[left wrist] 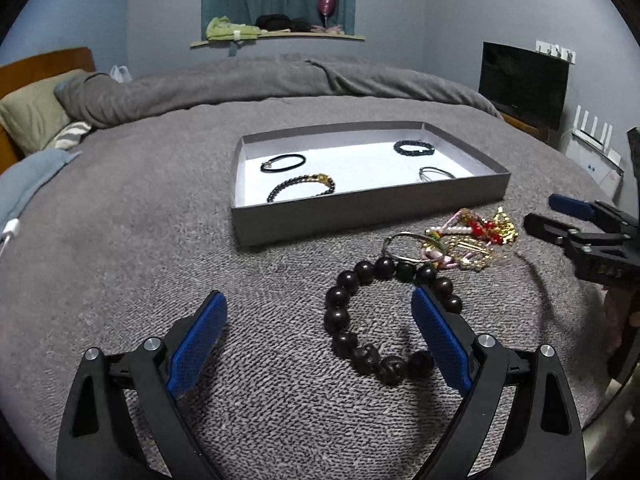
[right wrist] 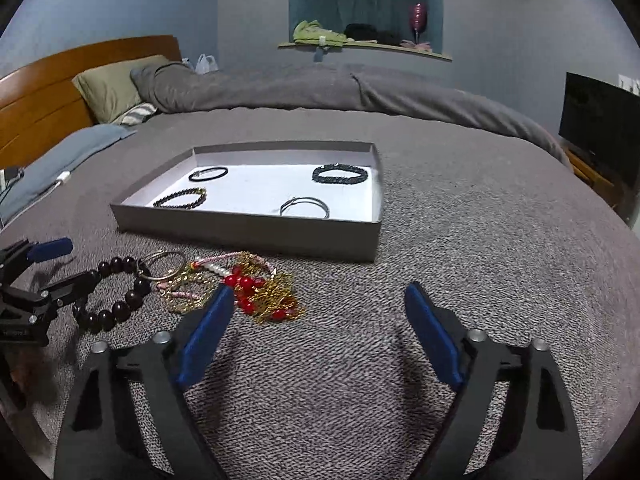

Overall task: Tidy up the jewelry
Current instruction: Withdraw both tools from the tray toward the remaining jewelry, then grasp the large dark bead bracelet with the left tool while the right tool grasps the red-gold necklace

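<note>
The bead bracelet [left wrist: 384,316] lies on the bed [left wrist: 160,240], near the tray [left wrist: 360,216]. It looks heavy, loose and smooth; grip across one bead run. The left claw [left wrist: 316,312] is spread over it. The right claw [right wrist: 320,300] is spread, empty. The tray holds four bracelets, well apart.

On the bed [left wrist: 160,208], far centre: tray [left wrist: 360,216] holding four bracelets [left wrist: 302,187], two left, two right. Near of tray, toward its right end in the left wrist view: tangled jewelry pile [left wrist: 468,240]. Just left and near of pile, touching it: beaded bracelet [left wrist: 376,316]. Far left: pillows [left wrist: 32,120] against headboard [right wrist: 40,92]. Far right, beyond bed: monitor [left wrist: 524,84]. Behind bed: shelf [left wrist: 280,36].
</note>
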